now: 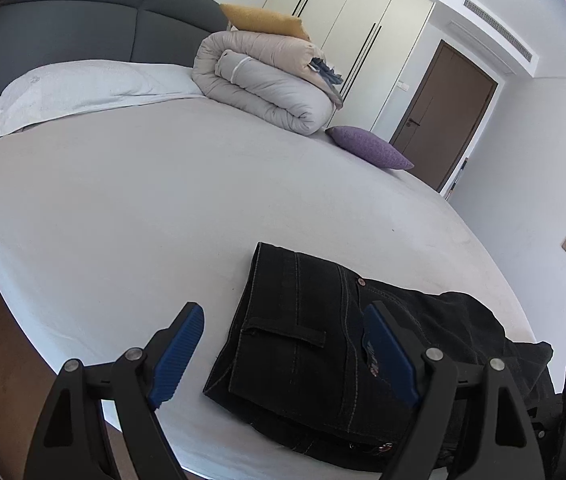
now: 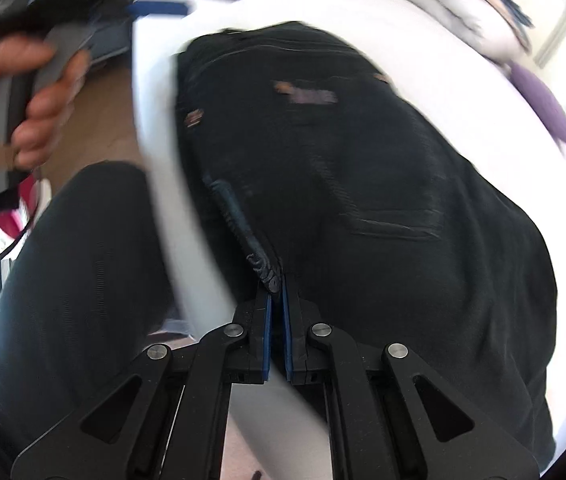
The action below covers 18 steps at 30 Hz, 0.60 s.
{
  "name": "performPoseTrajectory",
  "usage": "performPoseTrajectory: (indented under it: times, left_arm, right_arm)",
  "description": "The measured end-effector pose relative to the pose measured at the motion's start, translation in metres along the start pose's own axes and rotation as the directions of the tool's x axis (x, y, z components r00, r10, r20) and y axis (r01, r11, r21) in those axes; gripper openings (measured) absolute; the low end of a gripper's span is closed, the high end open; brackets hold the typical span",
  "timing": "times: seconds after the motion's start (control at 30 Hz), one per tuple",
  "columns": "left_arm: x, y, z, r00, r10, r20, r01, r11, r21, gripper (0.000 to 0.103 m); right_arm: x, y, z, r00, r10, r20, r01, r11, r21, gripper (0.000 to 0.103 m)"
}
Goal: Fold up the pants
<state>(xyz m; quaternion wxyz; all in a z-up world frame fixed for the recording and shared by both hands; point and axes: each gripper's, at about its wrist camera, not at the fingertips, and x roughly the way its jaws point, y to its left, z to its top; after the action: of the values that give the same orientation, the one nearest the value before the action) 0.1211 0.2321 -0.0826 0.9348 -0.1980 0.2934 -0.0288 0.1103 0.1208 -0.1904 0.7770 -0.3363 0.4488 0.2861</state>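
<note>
Black denim pants (image 1: 315, 340) lie folded near the gray bed's (image 1: 143, 208) edge, the right gripper (image 2: 277, 280) pinching their cloth to pull it over, the left gripper (image 1: 283, 344) wide apart above them.

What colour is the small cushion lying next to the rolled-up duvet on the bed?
Purple; the cushion shows best in the left wrist view.

We hold left claw (image 1: 283, 344) wide open, blue pads (image 1: 179, 356) far apart, fingers aimed forward and slightly down. Right claw (image 2: 277, 296) closed, pads (image 2: 267, 336) nearly meeting, pinching dark fabric fold at tips. In right wrist view, our left hand (image 2: 11, 104) wraps grey handle, fingers curled; view blurred. Our leg (image 2: 75, 280) shows below.
</note>
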Motion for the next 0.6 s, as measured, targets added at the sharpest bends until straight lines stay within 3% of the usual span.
performPoseTrajectory:
  times: [0.17,0.23,0.37,0.47,0.6]
  left_arm:
    - [-0.003,-0.008,-0.016,0.999,-0.01,-0.052,0.014,0.996,0.086,0.052]
    - [-0.002,-0.023,-0.021,0.998,-0.015,-0.063,0.025,0.986,0.166,0.049]
    - [0.0,-0.056,-0.033,0.996,-0.016,-0.086,0.043,0.946,0.32,0.049]
    - [0.024,-0.059,-0.047,0.983,0.072,-0.167,-0.001,0.922,0.388,0.039]
    - [0.039,-0.05,-0.07,0.959,0.166,-0.228,-0.045,0.889,0.456,0.039]
  right_arm:
    - [0.011,0.031,0.005,0.993,-0.117,-0.003,0.115,0.98,-0.16,0.008]
    - [0.012,0.025,0.008,0.99,-0.14,-0.004,0.137,0.971,-0.194,0.008]
    - [0.011,0.053,0.001,0.981,-0.195,0.008,0.191,0.949,-0.253,0.008]
    - [0.001,0.053,-0.007,0.977,-0.212,0.011,0.208,0.942,-0.265,0.008]
    - [-0.001,0.058,-0.013,0.97,-0.24,0.03,0.239,0.929,-0.284,0.008]
